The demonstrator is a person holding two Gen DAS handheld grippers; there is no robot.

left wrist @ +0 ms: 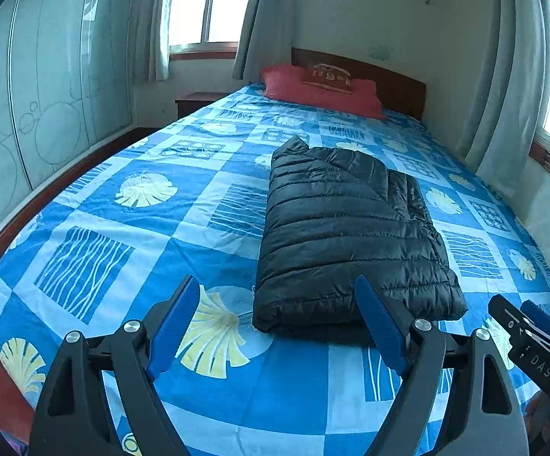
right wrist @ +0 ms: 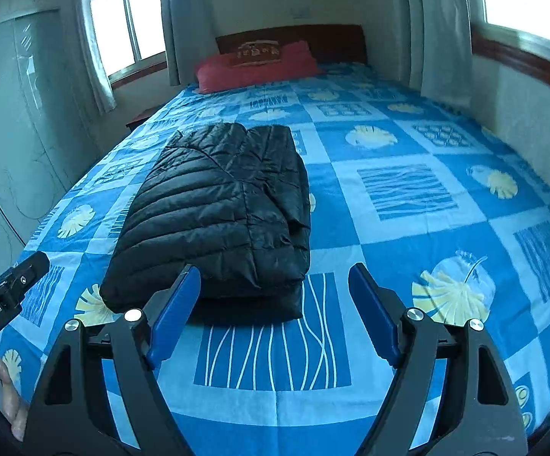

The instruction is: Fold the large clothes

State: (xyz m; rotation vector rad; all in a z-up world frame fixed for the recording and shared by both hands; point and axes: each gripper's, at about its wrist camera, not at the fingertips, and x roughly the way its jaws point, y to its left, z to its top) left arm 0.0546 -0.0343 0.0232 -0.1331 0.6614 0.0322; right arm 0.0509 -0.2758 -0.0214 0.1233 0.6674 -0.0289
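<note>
On the right claw [left wrist: 533, 326]: "DAS"

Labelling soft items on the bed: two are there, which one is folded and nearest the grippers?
The black puffer jacket, folded into a compact stack mid-bed, just ahead of both open grippers. The red pillow lies far off against the headboard.

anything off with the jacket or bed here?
Nothing stands out. The black jacket lies folded in a compact bundle on the bedsheet, one corner poking up at its far end. Both grippers, left and right, are open and empty.
</note>
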